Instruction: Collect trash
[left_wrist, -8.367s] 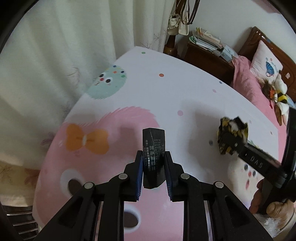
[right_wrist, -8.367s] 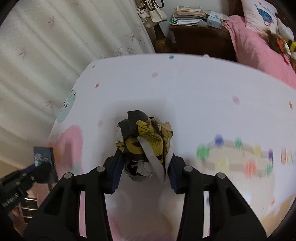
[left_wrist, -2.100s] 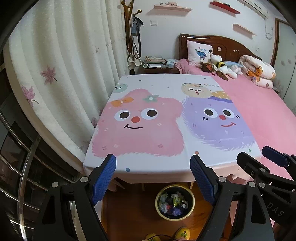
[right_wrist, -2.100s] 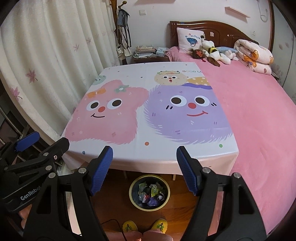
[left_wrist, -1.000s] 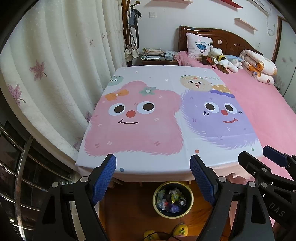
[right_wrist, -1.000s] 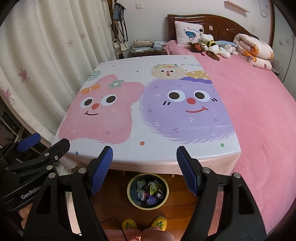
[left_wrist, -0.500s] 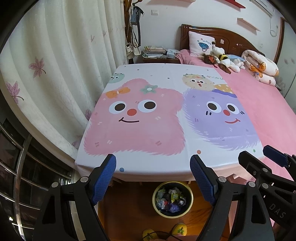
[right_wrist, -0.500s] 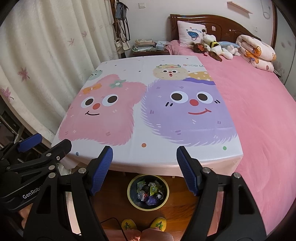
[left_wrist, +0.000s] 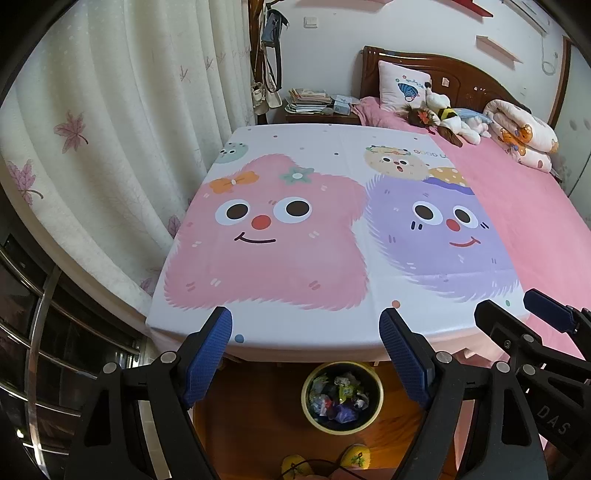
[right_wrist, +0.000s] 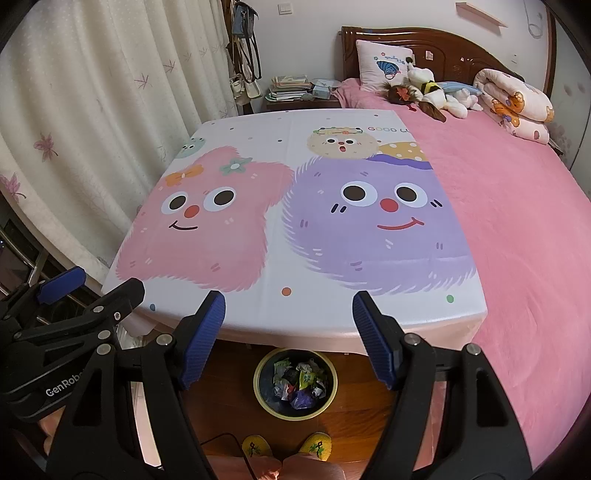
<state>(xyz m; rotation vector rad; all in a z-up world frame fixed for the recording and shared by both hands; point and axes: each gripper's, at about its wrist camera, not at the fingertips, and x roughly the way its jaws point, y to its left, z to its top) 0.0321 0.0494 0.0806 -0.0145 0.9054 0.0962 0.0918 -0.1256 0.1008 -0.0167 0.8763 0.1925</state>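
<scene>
A round yellow-rimmed bin (left_wrist: 342, 396) (right_wrist: 295, 384) stands on the wooden floor just below the table's near edge, filled with several crumpled wrappers (right_wrist: 300, 384). My left gripper (left_wrist: 306, 325) hangs open above and before the bin, nothing between its blue-padded fingers (left_wrist: 207, 350). My right gripper (right_wrist: 289, 306) is open too and holds nothing. Each gripper shows in the other's view: the right one at the right edge of the left wrist view, the left one at the left edge of the right wrist view. No trash lies on the cartoon-printed tablecloth (left_wrist: 332, 325) (right_wrist: 295, 310).
A pink bed (right_wrist: 517, 206) with soft toys and a rolled quilt adjoins the table on the right. White curtains (left_wrist: 110, 129) and a metal railing (left_wrist: 40, 332) stand at the left. A nightstand with books (right_wrist: 295, 90) is at the back. A person's yellow slippers (right_wrist: 288, 448) show below the bin.
Since 8.4 s ago both grippers let go of their trash, a black packet and a crumpled wrapper, and opened. Over the last second both views drew slightly nearer to the table.
</scene>
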